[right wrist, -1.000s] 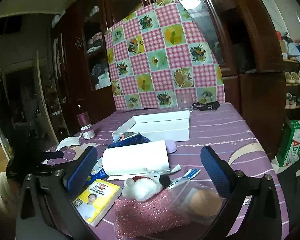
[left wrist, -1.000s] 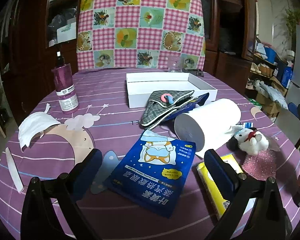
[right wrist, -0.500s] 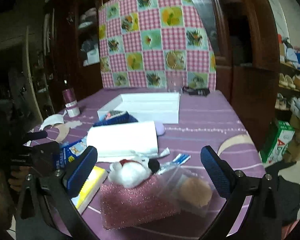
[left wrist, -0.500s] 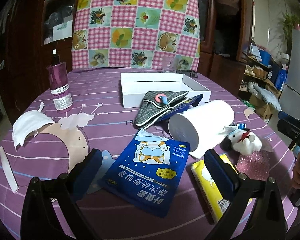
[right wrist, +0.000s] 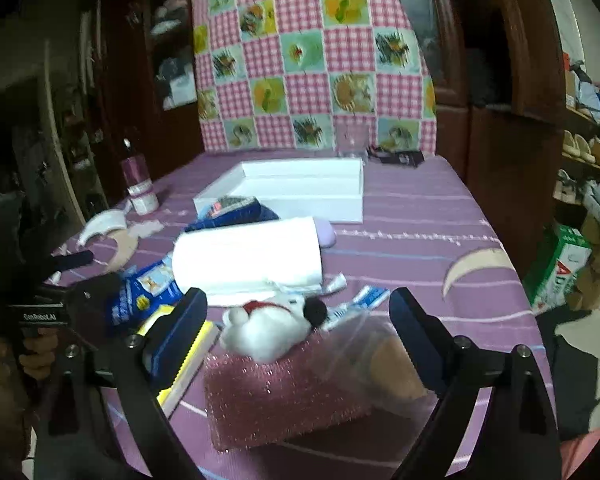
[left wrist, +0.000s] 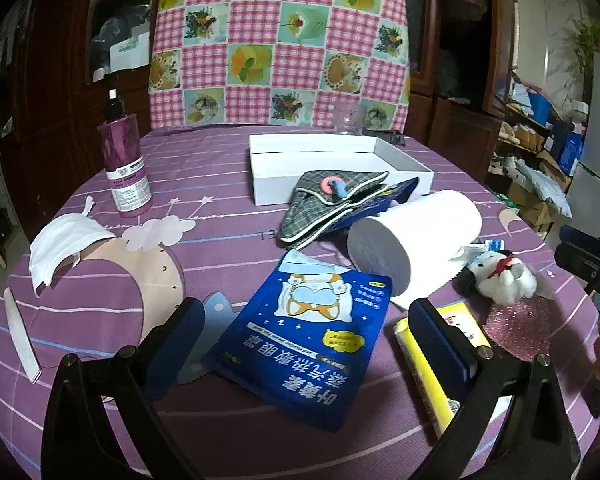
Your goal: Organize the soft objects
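Two risks: right gripper (right wrist: 296,320) jaws, apart and closing around the plush dog (right wrist: 268,332) on the pink sponge (right wrist: 284,396), may snag sponge or bag; left gripper (left wrist: 300,332) idles open.

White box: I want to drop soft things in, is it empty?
Seemingly empty: the white box shows only bare white floor; its near corner is hidden.

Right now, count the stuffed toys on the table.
1: a white plush dog lies near the table's right edge, beside the paper roll and resting on the pink glitter sponge. Others may be hidden under the plaid pouch.
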{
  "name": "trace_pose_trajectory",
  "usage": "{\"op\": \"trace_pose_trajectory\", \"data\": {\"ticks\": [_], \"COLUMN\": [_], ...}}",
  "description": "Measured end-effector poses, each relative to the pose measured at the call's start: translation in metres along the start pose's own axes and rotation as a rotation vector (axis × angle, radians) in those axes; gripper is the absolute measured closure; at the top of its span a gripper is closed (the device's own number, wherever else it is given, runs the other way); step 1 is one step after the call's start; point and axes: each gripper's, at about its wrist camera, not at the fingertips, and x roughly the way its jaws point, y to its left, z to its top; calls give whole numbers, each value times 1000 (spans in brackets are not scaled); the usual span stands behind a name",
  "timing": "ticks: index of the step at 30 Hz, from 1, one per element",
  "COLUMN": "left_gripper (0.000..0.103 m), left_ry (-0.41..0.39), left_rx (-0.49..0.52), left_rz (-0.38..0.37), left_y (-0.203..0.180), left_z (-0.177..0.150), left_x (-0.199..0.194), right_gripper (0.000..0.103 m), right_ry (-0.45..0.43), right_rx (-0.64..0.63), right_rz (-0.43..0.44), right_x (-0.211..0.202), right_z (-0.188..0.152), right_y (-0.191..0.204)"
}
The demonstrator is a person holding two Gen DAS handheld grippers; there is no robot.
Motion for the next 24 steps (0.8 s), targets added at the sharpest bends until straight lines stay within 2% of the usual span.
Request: {"op": "trace_pose_trajectory", "data": {"ticks": [5,9,11,18,22,24], "left_gripper": [0,0,0,0,0,0], "left_ry": [-30,-49,-46,-28,-16,-8], "left_rx": [-2,-7,-8,-24,-20,-17], "left_rz": [14,15,19,33,52,61], "left_y": [3,4,5,6,3,0], "left_z": [2,3,3,8,16,25], "left_x": [-8,-12,-12,-19,-27,-31], "right_gripper": [11,11,11,11,13,13], "right_ry": [63,72,79,77,82,52], "right_rx": [-4,-13,-4,38,66,73], "right_rz": [-67,-33,14,-5,22,29], "right_x": [0,1,2,-8,-16,-21], "right_z": [6,7,7,18,36,47], "right_y": [1,3,3,0,-2,-1]}}
